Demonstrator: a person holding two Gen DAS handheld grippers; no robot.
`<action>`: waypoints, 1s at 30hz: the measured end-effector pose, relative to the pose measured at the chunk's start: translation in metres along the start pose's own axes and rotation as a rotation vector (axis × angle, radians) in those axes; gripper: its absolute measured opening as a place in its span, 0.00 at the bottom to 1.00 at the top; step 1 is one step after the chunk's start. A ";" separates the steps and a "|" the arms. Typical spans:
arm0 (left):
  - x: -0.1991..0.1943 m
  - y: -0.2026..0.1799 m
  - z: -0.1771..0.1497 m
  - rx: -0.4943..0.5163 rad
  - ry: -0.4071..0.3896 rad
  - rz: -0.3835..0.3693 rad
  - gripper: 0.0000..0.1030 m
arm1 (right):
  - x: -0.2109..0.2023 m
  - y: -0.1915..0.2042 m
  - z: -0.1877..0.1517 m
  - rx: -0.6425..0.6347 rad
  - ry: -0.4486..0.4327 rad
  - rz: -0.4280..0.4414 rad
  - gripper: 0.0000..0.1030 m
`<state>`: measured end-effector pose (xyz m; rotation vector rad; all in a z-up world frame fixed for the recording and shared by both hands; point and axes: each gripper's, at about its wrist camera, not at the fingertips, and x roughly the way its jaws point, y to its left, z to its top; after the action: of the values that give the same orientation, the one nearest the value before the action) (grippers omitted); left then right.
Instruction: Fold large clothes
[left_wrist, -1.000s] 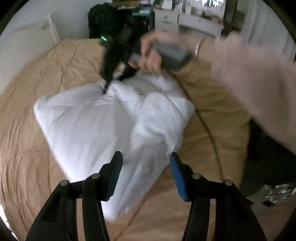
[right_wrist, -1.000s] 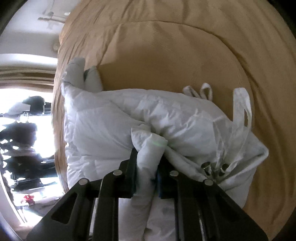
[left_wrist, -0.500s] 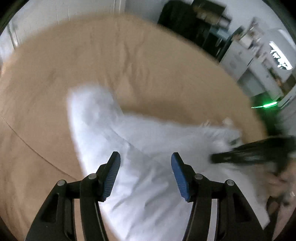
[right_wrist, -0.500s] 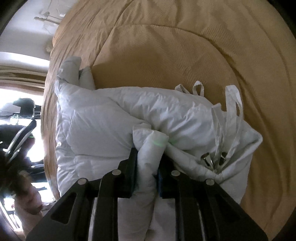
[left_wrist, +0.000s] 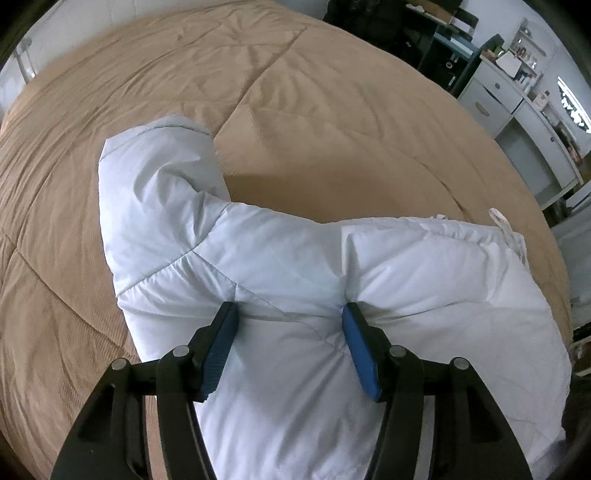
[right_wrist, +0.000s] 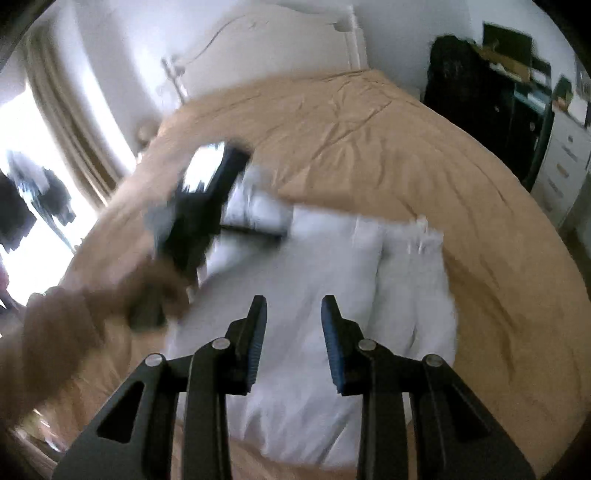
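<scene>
The left gripper (left_wrist: 289, 314) has swung across the bed (left_wrist: 332, 122) and come down on the jacket (left_wrist: 280, 266). Its fingers (left_wrist: 218, 345) are spread, their tips dimpling the padded cloth, a broad hump of it bulging between them. They press down on it, and no fold is pinched. A sleeve (left_wrist: 155, 177) runs up and away beyond the left finger; drawstrings (left_wrist: 513, 236) lie well off past the right one.

The right gripper (right_wrist: 293, 321) pinched a fold of sleeve a moment ago; its jaws have just been opening, nothing is between them now, and it hangs above the jacket, which lies ahead and below.

My reading: one fold has been laid and let go, and the left is pinning the bundle so the next fold can begin.
</scene>
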<state>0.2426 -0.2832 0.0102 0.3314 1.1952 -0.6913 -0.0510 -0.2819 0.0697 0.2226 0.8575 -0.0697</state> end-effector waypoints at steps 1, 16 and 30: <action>-0.001 0.001 0.000 -0.008 -0.003 -0.008 0.58 | 0.017 0.004 -0.020 -0.034 0.035 -0.048 0.29; -0.047 -0.129 -0.016 0.353 0.010 -0.085 0.58 | 0.062 -0.021 -0.081 0.040 -0.007 -0.102 0.29; 0.011 -0.110 0.080 0.152 -0.007 0.030 0.56 | 0.056 -0.007 -0.084 0.047 0.008 -0.190 0.29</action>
<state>0.2325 -0.4158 0.0409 0.4724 1.1317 -0.7579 -0.0780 -0.2687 -0.0270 0.1845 0.8838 -0.2671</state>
